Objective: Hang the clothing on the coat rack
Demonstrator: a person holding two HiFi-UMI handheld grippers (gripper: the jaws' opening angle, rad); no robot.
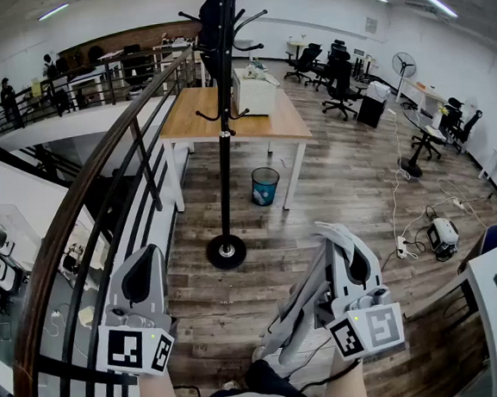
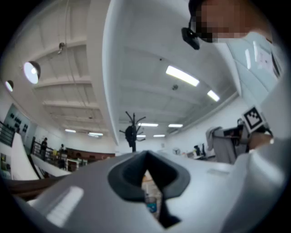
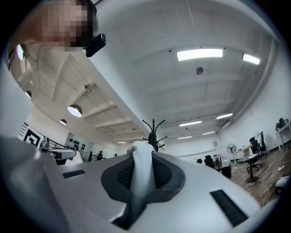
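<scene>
Coat rack [image 1: 223, 135] top cut off by the head view's upper edge; a dark shape [image 1: 209, 17] hangs there (too small to identify). Pale clothing [image 1: 300, 308], lower end unclear against the person's body.

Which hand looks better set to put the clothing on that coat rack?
Right. The right tool grips the grey clothing between its jaws, while the left tool holds nothing. The rack stands ahead on the floor, between the two tools, so neither is clearly nearer.
</scene>
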